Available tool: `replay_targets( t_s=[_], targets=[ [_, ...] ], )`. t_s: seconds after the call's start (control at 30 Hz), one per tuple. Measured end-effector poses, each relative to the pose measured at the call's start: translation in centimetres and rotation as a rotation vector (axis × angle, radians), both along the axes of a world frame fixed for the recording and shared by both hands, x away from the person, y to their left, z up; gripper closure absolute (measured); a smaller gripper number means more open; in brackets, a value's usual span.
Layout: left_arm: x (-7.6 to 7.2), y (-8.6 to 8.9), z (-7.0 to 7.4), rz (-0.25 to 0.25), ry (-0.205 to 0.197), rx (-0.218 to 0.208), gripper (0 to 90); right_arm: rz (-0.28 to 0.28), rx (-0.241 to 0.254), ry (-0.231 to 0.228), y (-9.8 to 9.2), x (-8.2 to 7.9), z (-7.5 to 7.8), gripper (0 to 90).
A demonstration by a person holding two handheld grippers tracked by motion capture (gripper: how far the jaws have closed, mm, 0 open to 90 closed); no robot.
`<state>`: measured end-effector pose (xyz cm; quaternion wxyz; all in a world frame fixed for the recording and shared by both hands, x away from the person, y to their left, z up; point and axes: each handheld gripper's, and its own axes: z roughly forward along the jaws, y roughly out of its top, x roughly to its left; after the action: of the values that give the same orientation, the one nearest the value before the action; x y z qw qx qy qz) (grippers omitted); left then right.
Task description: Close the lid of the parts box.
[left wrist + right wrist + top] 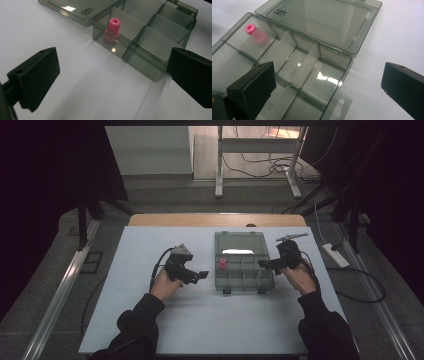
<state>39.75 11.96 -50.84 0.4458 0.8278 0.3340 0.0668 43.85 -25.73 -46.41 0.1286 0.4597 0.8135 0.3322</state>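
The pink peg stood upright in the far-left compartment of the open organizer box, lid flat at 12 o'clock. The left gripper hovered at the box's 9 o'clock, the right gripper at its 3 o'clock rim, both with jaws spread and empty.

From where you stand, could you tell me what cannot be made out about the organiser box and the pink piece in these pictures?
- Pink piece: its base is blurred behind the tinted wall of the organiser box in both gripper views; too small in the high view to tell its shape.
- Lid lettering: too small to read in either gripper view.
- Near compartments: in the right gripper view the right gripper covers part of them and the bottom edge cuts them off.
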Motion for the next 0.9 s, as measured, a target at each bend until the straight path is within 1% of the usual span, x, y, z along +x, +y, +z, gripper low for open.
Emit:
replay_targets(
  t_s=[0.03, 0.07, 0.2, 0.33, 0.4, 0.47, 0.6, 0.73, 0.9],
  targets=[
    [0.1, -0.1, -0.1, 0.0, 0.0, 0.0, 0.0, -0.005, -0.011, 0.004, 0.1, 0.2, -0.1, 0.0],
    [0.1, -0.1, -0.1, 0.0, 0.0, 0.0, 0.0, -0.005, -0.011, 0.004, 0.1, 0.2, -0.1, 0.0],
    [0.5, -0.5, -0.2, -0.009, 0.002, 0.002, 0.0, -0.031, -0.031, 0.02, 0.2, 1.1, -0.3, 0.0],
    [0.8, -0.9, -0.4, -0.019, -0.001, 0.003, 0.0, -0.051, -0.034, 0.023, 0.2, 1.9, -0.4, 0.0],
    [0.9, -1.1, -0.4, -0.022, 0.0, 0.003, 0.0, -0.058, -0.053, 0.03, 0.2, 2.2, -0.6, 0.0],
    [1.1, -1.2, -0.5, -0.026, 0.0, 0.007, 0.0, -0.067, -0.068, 0.026, 0.2, 2.6, -0.6, 0.0],
    [1.4, -1.6, -0.7, -0.033, 0.005, 0.013, 0.0, -0.089, -0.079, 0.025, 0.2, 3.4, -0.6, 0.0],
    [1.6, -1.9, -0.8, -0.036, 0.003, 0.017, 0.0, -0.099, -0.095, 0.035, 0.3, 4.1, -0.7, 0.0],
    [1.9, -2.1, -1.0, -0.04, 0.006, 0.017, 0.0, -0.111, -0.099, 0.034, 0.5, 4.9, -0.8, 0.0]
  ],
)
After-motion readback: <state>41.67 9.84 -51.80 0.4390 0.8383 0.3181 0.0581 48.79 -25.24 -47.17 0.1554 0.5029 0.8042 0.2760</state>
